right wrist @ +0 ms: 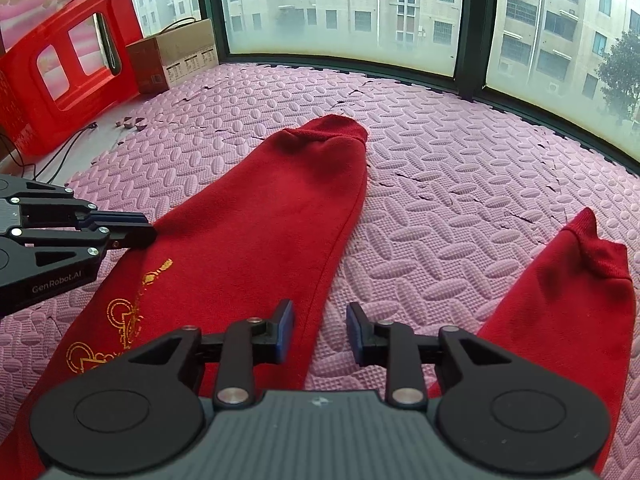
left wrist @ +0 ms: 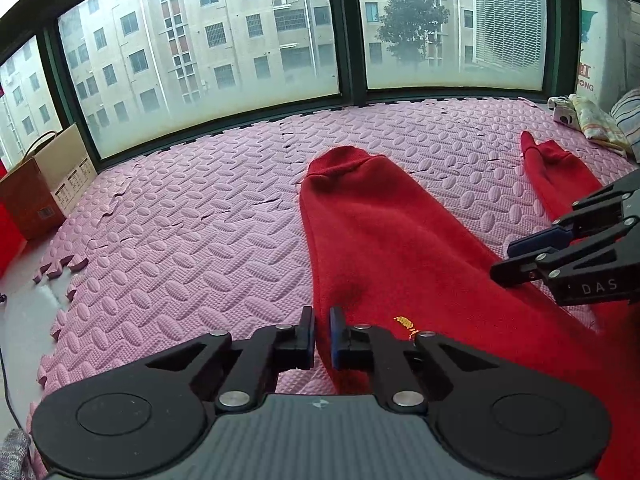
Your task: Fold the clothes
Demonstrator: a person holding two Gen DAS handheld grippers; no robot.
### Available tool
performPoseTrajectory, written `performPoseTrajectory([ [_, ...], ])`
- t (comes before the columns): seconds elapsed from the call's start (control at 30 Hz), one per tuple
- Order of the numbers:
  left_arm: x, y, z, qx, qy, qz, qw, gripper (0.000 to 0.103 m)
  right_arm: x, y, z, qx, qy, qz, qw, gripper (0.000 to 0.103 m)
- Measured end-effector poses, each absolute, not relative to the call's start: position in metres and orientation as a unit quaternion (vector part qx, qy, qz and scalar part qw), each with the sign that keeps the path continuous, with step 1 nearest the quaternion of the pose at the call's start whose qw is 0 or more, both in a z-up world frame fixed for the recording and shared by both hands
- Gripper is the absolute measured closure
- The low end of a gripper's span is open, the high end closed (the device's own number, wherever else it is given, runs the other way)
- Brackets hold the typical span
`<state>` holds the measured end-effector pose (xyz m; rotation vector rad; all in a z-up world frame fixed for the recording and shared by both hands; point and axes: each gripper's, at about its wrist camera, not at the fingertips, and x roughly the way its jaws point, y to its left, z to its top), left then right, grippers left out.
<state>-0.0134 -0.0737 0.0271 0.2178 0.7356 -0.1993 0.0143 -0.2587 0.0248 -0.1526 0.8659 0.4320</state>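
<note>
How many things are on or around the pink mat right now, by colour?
Red: 2, trousers, plastic stool
Brown: 1, cardboard box
Patterned or striped: 1, cloth pile
Black: 2, left gripper, right gripper
Total: 6

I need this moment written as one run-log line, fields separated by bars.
task: fold clothes | red trousers flat on pink foam mat | left tongs shut at trouser edge | right tongs open, empty
</note>
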Motion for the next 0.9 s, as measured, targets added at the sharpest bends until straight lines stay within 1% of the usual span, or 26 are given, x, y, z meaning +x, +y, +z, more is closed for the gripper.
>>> performPoseTrajectory([
  [0.13,-0.007,-0.061,0.020,0.097,0.380,-0.087,0.916,0.103,0.016,-0.262,0.026,-0.071,0.416,0.208,0.883,0.072],
  [0.27,-0.014,-0.059,0.036,0.088,0.364,-0.091,0.923,0.101,0.015,-0.267,0.030,-0.067,0.414,0.204,0.884,0.072],
  [0.4,-0.023,-0.078,0.049,0.071,0.355,-0.149,0.920,0.098,0.007,-0.268,0.039,-0.052,0.416,0.230,0.878,0.072],
  [0.53,-0.034,-0.108,0.047,0.098,0.349,-0.205,0.909,0.098,-0.009,-0.261,0.044,-0.067,0.417,0.256,0.870,0.072],
  [0.6,-0.041,-0.121,0.041,0.127,0.349,-0.225,0.901,0.095,-0.019,-0.258,0.040,-0.092,0.418,0.261,0.865,0.072],
  [0.7,-0.051,-0.125,0.029,0.160,0.353,-0.230,0.892,0.095,-0.034,-0.256,0.033,-0.125,0.419,0.262,0.860,0.071],
  [0.77,-0.057,-0.125,0.024,0.176,0.354,-0.230,0.889,0.095,-0.040,-0.259,0.032,-0.119,0.418,0.261,0.862,0.071],
  [0.9,-0.063,-0.113,0.024,0.174,0.354,-0.220,0.892,0.095,-0.051,-0.266,0.038,-0.099,0.404,0.258,0.872,0.070],
])
